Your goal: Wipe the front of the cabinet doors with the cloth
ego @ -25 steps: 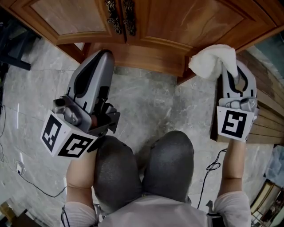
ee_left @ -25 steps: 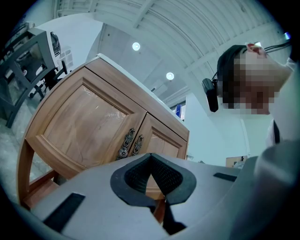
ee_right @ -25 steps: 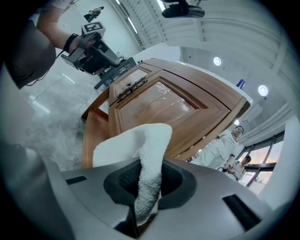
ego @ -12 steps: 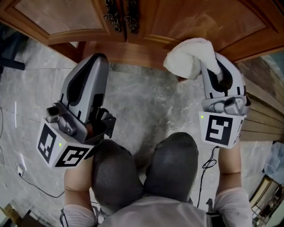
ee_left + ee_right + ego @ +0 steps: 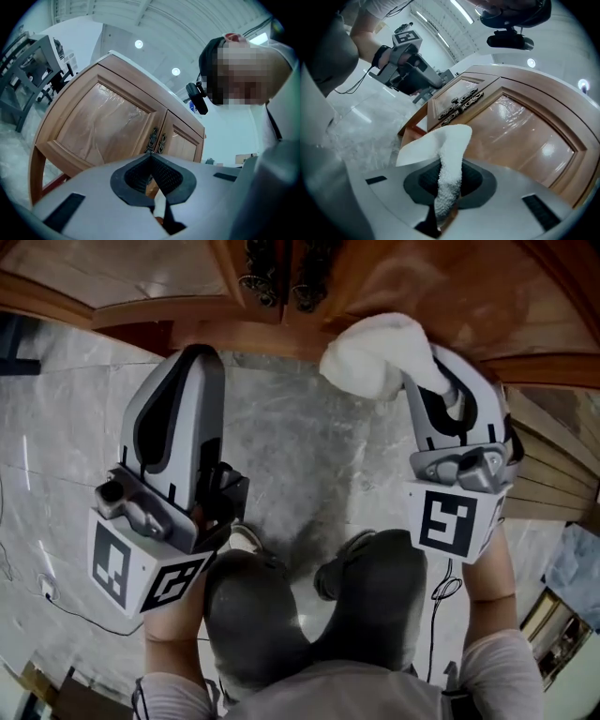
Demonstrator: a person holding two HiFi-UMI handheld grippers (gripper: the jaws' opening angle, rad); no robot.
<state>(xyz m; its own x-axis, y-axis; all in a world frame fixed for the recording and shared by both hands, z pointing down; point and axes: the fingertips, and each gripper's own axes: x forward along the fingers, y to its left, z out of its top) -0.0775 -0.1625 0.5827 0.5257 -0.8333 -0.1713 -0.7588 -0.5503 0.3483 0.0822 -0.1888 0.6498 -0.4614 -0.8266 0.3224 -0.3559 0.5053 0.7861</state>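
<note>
A white cloth (image 5: 373, 354) sticks out of my right gripper (image 5: 449, 174), which is shut on it; the cloth (image 5: 449, 154) stands up between the jaws. It hangs just in front of the lower edge of the right cabinet door (image 5: 525, 136), close to the wood; I cannot tell whether it touches. The wooden cabinet has two doors with dark ornate handles (image 5: 281, 279) at the middle seam. My left gripper (image 5: 152, 157) is shut on nothing and points at the left door (image 5: 98, 126) from a little way off. In the head view the left gripper (image 5: 195, 357) is below the cabinet base.
The floor is grey marble (image 5: 300, 456). The person's knees (image 5: 309, 606) are between the two grippers. A thin cable (image 5: 56, 615) lies on the floor at the left. Wooden slats (image 5: 553, 484) lie at the right. A cabinet leg (image 5: 37, 173) stands at the left.
The right gripper has carried the cloth left and closer to the cabinet's middle. The view has moved nearer the doors. The left gripper has barely shifted.
</note>
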